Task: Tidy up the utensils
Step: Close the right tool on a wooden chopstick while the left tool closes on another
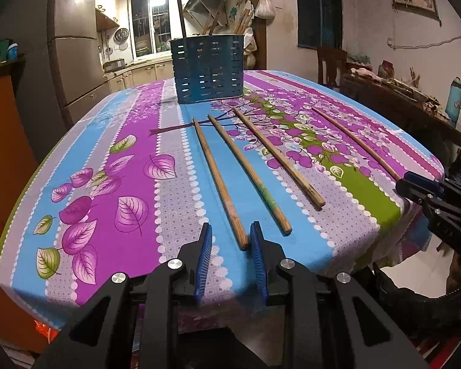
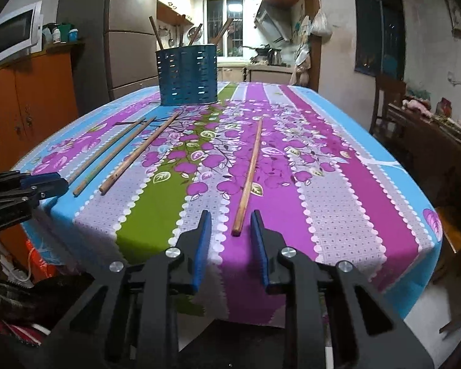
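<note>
Several wooden chopsticks lie on the flowered tablecloth [image 1: 132, 160]. My left gripper [image 1: 230, 230] is open at the near table edge, its jaws on either side of the near end of the leftmost chopstick [image 1: 219, 181]. Two more chopsticks [image 1: 249, 172] [image 1: 278, 156] lie to its right. My right gripper [image 2: 230, 220] is open with the near end of the separate rightmost chopstick [image 2: 249, 175] between its jaws. A blue perforated utensil holder [image 1: 208, 68] stands at the far side, also seen in the right wrist view [image 2: 187, 73], with several sticks in it.
The right gripper shows at the right edge of the left wrist view [image 1: 421, 187]; the left gripper shows at the left edge of the right wrist view [image 2: 43, 181]. A fridge [image 1: 73, 49] and an orange cabinet [image 2: 30, 104] stand left of the table; chairs and a cluttered side table [image 2: 430, 129] stand right.
</note>
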A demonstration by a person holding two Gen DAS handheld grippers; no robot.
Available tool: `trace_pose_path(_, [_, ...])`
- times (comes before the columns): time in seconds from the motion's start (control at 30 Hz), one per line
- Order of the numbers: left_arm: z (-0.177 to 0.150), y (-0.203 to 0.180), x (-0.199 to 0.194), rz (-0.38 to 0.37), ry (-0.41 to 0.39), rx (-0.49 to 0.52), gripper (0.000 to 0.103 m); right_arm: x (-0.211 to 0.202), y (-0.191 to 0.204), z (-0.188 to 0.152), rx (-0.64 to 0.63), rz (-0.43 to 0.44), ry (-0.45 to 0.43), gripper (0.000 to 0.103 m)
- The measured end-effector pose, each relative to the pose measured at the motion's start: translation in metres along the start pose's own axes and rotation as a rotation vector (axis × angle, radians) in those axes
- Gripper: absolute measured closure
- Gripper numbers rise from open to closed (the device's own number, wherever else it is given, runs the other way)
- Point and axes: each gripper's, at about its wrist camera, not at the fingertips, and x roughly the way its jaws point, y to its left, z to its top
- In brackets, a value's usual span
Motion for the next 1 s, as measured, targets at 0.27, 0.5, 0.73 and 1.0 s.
trace_pose_path(0.27, [-0.006,-0.004,-0.001,0.025,-0.041,0.018,0.091,0.0,0.002,-0.004,0.027,-0.002,-0.033,0.097])
trace_pose_path(0.5, [-0.007,-0.001,-0.002,0.037,-0.059,0.016,0.094,0.001,0.003,-0.003,0.052,0.007,-0.039,0.097])
trace_pose_path(0.73, [0.0,0.008,-0.014,0.065,-0.114,0.002,0.095,-0.005,0.001,0.008,0.051,0.005,-0.082,0.098])
trace_pose_path(1.0, [0.018,0.019,-0.038,0.086,-0.203,-0.011,0.095,-0.024,0.003,0.036,-0.023,-0.021,-0.192,0.098])
